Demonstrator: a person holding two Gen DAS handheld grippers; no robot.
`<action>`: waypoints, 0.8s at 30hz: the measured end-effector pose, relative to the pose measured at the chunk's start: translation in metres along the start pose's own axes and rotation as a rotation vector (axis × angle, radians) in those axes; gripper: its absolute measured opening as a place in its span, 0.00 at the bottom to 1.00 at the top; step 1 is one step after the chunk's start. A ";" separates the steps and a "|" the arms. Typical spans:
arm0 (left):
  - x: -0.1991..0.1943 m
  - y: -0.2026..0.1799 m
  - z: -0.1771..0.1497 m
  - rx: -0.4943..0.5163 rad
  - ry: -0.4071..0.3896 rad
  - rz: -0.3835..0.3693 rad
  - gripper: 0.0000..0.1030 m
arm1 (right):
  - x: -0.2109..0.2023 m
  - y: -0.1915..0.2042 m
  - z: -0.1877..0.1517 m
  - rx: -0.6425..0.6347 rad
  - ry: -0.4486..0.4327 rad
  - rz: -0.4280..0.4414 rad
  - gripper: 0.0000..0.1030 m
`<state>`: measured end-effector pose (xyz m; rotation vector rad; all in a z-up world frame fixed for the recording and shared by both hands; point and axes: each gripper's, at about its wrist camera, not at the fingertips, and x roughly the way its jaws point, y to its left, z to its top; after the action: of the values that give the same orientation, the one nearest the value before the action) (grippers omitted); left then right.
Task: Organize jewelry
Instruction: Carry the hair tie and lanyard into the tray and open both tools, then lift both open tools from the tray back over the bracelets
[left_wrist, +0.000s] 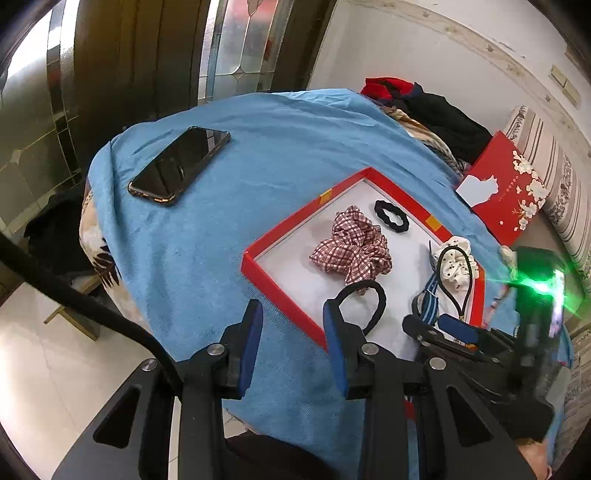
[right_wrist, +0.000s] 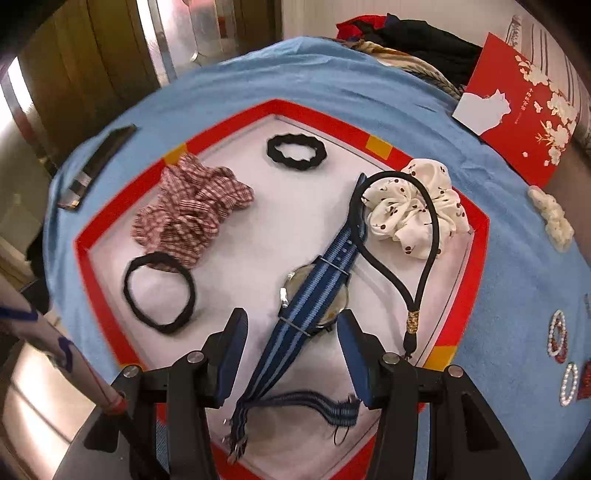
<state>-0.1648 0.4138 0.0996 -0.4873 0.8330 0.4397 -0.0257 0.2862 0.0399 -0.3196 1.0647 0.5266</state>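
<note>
Already both grippers hang with fingers apart and nothing between the pads: the right gripper (right_wrist: 291, 354) straddles the watch (right_wrist: 314, 295) lying strap-up in the red tray (right_wrist: 85, 254), seemingly just set there, while the left gripper (left_wrist: 291, 328) hovers over the tray's near corner beside a black hair tie (left_wrist: 365, 306). Farther in lie a plaid scrunchie (right_wrist: 192, 210), a cord (right_wrist: 402, 221) looped over a white scrunchie (right_wrist: 413, 206) and a ruffled black band (right_wrist: 295, 151), gathered there as sorted pieces. Bead bracelets (right_wrist: 557, 338) wait on the blue cloth (right_wrist: 509, 280) at the frame's edge, half cut off, and the watch face is hidden under its strap.

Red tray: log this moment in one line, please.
red tray: watch, hair ties inside | both jaws open, empty | bracelets outside on cloth
</note>
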 end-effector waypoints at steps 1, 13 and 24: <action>0.001 0.001 -0.001 -0.005 0.002 -0.003 0.31 | 0.001 0.000 0.000 0.006 -0.001 -0.002 0.44; 0.003 0.015 -0.003 -0.039 0.012 -0.037 0.31 | 0.011 -0.048 -0.008 0.391 0.083 0.611 0.35; -0.004 0.005 -0.002 -0.003 -0.009 -0.050 0.31 | -0.009 -0.079 -0.015 0.344 -0.007 0.297 0.37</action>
<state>-0.1716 0.4160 0.1003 -0.5078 0.8096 0.3972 0.0037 0.2106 0.0414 0.1461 1.1813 0.5957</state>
